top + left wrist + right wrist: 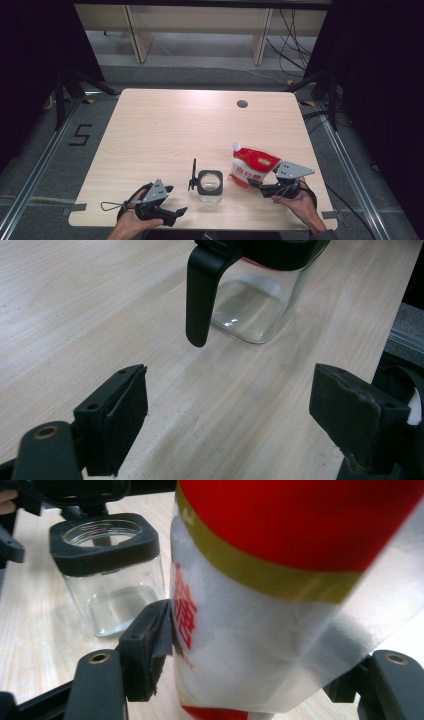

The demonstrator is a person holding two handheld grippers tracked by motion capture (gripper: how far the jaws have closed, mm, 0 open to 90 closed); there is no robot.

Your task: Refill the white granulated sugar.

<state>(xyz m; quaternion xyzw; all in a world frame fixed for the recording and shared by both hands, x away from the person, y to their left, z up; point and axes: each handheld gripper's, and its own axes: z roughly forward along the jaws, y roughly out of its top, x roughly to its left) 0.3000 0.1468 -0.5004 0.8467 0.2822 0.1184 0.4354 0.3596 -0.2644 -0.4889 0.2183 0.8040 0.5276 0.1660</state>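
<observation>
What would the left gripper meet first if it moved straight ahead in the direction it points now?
Probably the black handle of the glass jar; the left gripper has open jaws with bare table between, though depth is unclear.

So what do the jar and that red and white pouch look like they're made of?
Jar: clear, glossy glass or hard plastic, see-through walls with glints, and a matte black collar, likely plastic. Pouch: thin, shiny plastic film, creased, translucent white with printed red and gold bands.

High view overlooks table; claw cameras share jar (pixel 250 305)
</observation>
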